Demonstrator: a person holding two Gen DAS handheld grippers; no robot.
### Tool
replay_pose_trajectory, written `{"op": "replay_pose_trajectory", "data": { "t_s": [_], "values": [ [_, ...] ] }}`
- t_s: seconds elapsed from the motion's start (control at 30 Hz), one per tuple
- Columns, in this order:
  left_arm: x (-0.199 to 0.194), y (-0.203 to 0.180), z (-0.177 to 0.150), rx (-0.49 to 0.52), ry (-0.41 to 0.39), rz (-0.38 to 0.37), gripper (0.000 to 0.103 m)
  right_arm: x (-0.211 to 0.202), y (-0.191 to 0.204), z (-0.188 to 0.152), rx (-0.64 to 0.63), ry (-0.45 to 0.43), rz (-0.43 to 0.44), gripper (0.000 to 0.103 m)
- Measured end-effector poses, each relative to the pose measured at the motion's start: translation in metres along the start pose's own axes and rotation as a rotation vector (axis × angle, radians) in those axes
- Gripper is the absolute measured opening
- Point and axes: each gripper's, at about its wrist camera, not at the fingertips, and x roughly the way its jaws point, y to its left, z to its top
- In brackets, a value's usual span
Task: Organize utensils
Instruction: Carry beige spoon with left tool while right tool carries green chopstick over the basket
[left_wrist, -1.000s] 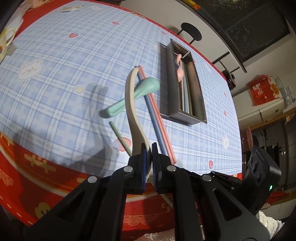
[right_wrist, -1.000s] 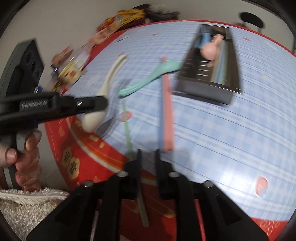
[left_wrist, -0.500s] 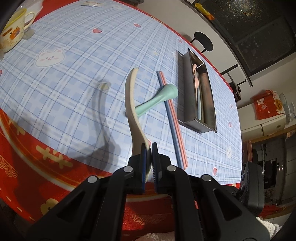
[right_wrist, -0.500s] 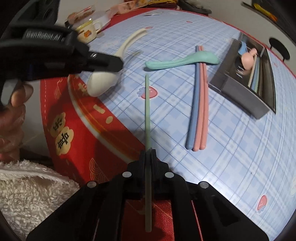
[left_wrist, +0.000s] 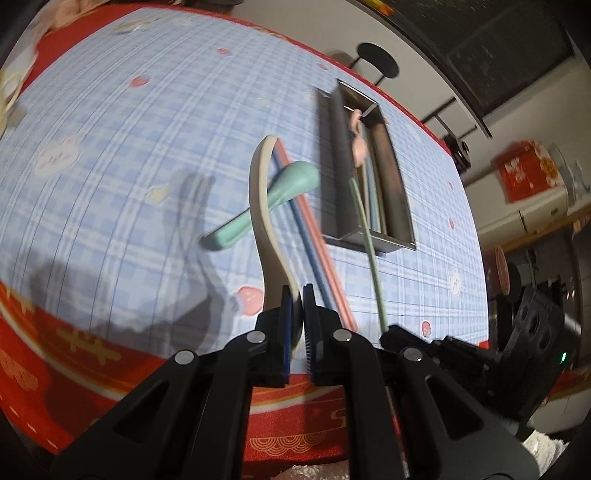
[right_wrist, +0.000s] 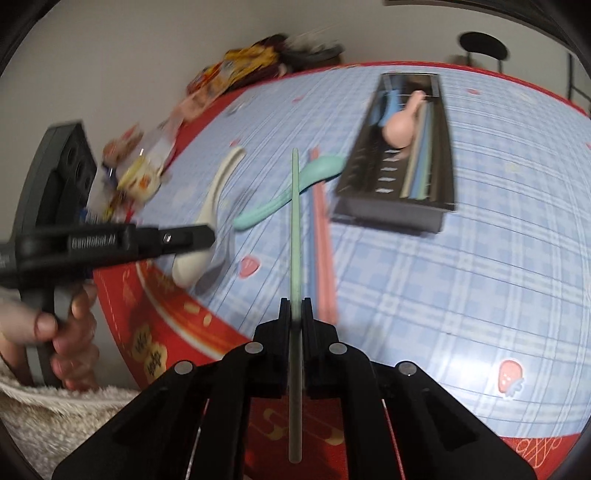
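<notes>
I am pinching the cream spoon (left_wrist: 263, 221) in my left claw (left_wrist: 295, 314) and the green chopstick (right_wrist: 295, 236) in my right claw (right_wrist: 295, 317), both lifted off the table (right_wrist: 443, 295) and aimed at the metal tray (right_wrist: 391, 214), so they can join the utensils already inside.

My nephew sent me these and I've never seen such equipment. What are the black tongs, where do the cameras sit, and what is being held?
No robot here: a person holds a two-finger gripper in each hand, with a fisheye camera on each looking along its fingers. The left gripper is shut on a cream spoon; the right gripper is shut on a green chopstick. On the checked tablecloth lie a mint spoon and a blue and pink chopstick pair, beside a dark metal tray already holding utensils.
</notes>
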Motion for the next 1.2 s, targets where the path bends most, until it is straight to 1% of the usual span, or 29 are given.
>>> {"op": "replay_pose_trajectory", "data": {
  "t_s": [0.07, 0.27, 0.43, 0.6, 0.73, 0.87, 1.03, 1.2],
  "values": [
    [0.001, -0.008, 0.005, 0.036, 0.003, -0.004, 0.01, -0.005, -0.01, 0.005, 0.05, -0.024, 0.001, 0.006],
    [0.006, -0.039, 0.027, 0.133, 0.026, -0.063, 0.01, -0.017, -0.035, 0.03, 0.167, -0.095, -0.012, 0.006],
    [0.016, -0.057, 0.055, 0.158, 0.048, -0.126, 0.01, -0.018, -0.053, 0.052, 0.244, -0.136, -0.037, 0.006],
    [0.035, -0.074, 0.083, 0.192, 0.077, -0.154, 0.01, -0.012, -0.072, 0.079, 0.333, -0.159, -0.055, 0.006],
    [0.057, -0.082, 0.113, 0.21, 0.103, -0.177, 0.011, -0.005, -0.077, 0.097, 0.343, -0.164, -0.088, 0.006],
    [0.079, -0.083, 0.139, 0.205, 0.122, -0.19, 0.01, 0.007, -0.081, 0.114, 0.352, -0.153, -0.123, 0.006],
    [0.098, -0.078, 0.173, 0.154, 0.107, -0.23, 0.01, 0.018, -0.088, 0.13, 0.364, -0.14, -0.155, 0.006],
    [0.124, -0.075, 0.202, 0.056, 0.111, -0.292, 0.01, 0.036, -0.093, 0.144, 0.362, -0.098, -0.203, 0.006]
  ]
}}
